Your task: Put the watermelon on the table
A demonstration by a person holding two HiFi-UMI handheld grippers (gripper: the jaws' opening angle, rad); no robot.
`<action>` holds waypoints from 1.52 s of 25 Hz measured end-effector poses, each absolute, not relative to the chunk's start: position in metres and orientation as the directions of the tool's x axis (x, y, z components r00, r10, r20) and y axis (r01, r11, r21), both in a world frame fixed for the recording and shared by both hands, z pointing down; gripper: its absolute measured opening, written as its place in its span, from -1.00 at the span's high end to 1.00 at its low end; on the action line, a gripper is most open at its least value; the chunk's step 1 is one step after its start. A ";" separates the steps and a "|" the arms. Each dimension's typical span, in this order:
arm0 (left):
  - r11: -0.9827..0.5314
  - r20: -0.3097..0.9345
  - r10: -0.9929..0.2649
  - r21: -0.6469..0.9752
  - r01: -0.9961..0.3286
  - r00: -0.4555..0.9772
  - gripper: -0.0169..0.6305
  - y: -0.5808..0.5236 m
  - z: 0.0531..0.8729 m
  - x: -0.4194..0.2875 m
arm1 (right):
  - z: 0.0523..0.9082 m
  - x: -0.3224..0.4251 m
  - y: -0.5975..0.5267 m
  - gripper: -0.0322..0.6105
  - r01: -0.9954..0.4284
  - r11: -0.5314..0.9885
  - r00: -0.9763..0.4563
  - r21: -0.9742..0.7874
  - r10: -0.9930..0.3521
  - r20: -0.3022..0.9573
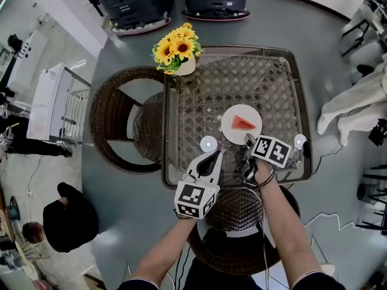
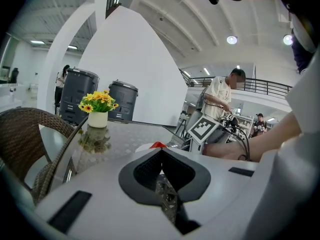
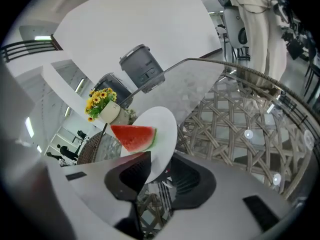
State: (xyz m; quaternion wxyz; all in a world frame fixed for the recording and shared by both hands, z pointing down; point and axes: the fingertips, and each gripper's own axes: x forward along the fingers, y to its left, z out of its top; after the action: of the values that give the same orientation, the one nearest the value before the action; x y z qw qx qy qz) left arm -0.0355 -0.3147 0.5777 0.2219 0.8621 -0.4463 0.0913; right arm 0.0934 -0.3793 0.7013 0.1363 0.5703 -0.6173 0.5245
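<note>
My right gripper (image 1: 249, 141) sits just right of centre in the head view, angled downwards at the near rim of the white plate (image 1: 233, 133). Its own view shows the right gripper (image 3: 160, 159) with the jaws standing apart and the plate (image 3: 164, 124) rim passing between them. A gap shows beside the rim, so the pads do not press on it. The watermelon (image 1: 243, 123) is a red wedge with a thin green rind. It lies on that plate, which rests flat on the glass-topped wicker surface (image 1: 199, 95), in the lower right part of the top. From the right gripper view the watermelon (image 3: 132, 136) shows left of centre, just above the jaws, with the woven surface (image 3: 235, 124) spreading to the right. My left gripper (image 1: 211, 157) is at the lower middle of the head view, near the surface's front edge and just left of the plate, apart from it. In its own view the left gripper (image 2: 161, 150) has its tips together with nothing between them, and a sliver of watermelon (image 2: 158, 145) peeks over them. A vase of sunflowers (image 1: 179, 46) stands at the upper left corner of the surface, and a wicker chair (image 1: 112, 119) stands at its left side.
</note>
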 end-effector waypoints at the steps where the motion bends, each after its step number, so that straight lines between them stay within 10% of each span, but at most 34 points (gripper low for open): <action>1: -0.503 0.355 -0.730 0.300 -0.811 0.584 0.93 -0.314 0.576 -0.036 | 0.702 0.094 -0.379 0.57 -0.850 -0.201 -0.309 -0.486 -0.557 0.771; 21: -0.512 0.331 -0.740 0.286 -0.810 0.585 0.93 -0.300 0.543 -0.043 | 0.696 0.111 -0.370 0.48 -0.979 -0.114 -0.087 -0.168 -0.510 0.856; 29: -0.535 0.308 -0.740 0.272 -0.800 0.599 0.93 -0.300 0.524 -0.039 | 0.608 0.083 -0.373 0.89 -0.959 0.134 -0.268 -0.248 -0.710 0.652; 38: -0.583 0.278 -0.717 0.262 -0.769 0.639 0.93 -0.296 0.480 -0.022 | 0.508 0.058 -0.343 0.89 -0.894 0.388 -0.447 -0.222 -0.792 0.417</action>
State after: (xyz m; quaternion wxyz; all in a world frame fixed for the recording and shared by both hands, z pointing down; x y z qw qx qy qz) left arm -0.0223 -0.2963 0.4799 0.1816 0.8868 -0.4190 0.0710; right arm 0.0580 -0.3428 0.5076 0.1221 0.5114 -0.8241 0.2107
